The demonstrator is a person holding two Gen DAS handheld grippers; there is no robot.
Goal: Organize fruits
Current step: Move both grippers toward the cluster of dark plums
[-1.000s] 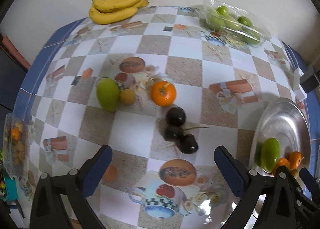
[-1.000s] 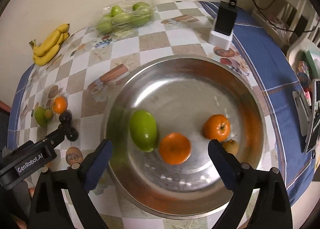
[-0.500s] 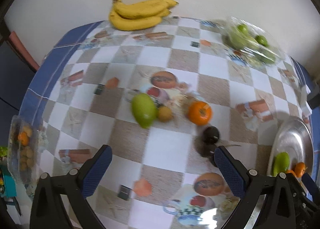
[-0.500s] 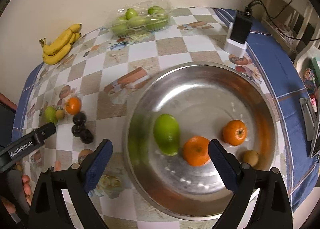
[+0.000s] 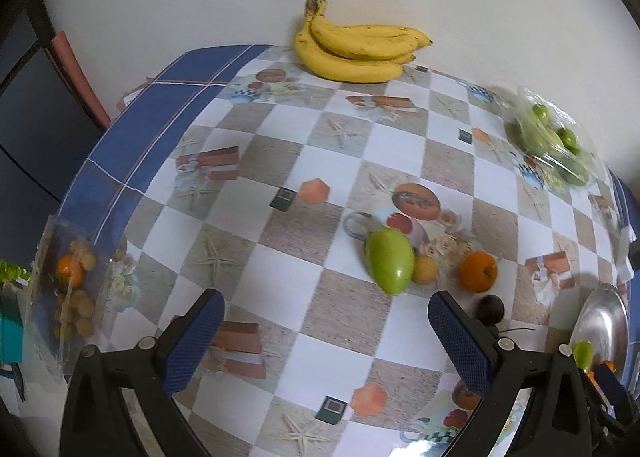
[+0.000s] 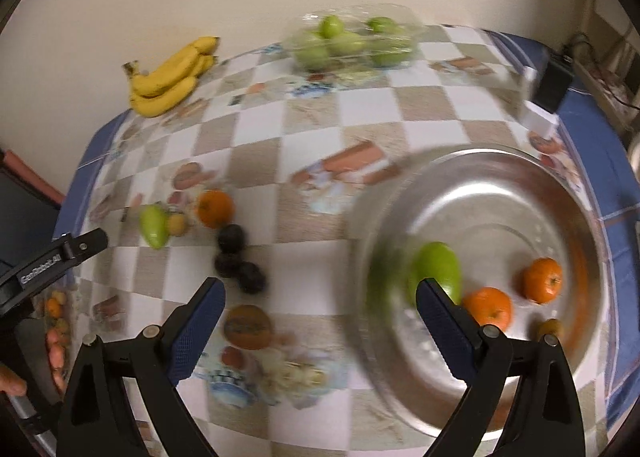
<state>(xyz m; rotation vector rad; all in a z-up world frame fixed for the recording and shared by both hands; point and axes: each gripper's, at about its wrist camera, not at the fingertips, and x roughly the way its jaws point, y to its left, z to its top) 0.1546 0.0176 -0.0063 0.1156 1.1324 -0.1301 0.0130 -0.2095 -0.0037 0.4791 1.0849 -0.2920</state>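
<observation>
- Table (image 5: 328, 321) — checked cloth with a blue border; everything below is placed relative to my steel bowl (image 6: 492, 185).
- Steel bowl: near the table's right side, holding a green mango (image 6: 438, 267), two oranges (image 6: 488, 307) and a small brownish fruit (image 6: 550, 327).
- Banana bunch (image 5: 356, 51): far from the bowl, against the wall.
- Clear pack of green fruit (image 6: 352, 39): beyond the bowl, by the wall.
- Loose fruit left of the bowl: a second mango (image 5: 390, 259), a small yellow fruit (image 5: 425, 270) touching it, an orange (image 5: 478, 271), dark plums (image 6: 240, 257).
- My left gripper (image 5: 324, 337) — fingers spread, empty, above bare cloth.
- My right gripper (image 6: 320, 321): spread, empty, at the bowl's left rim.
</observation>
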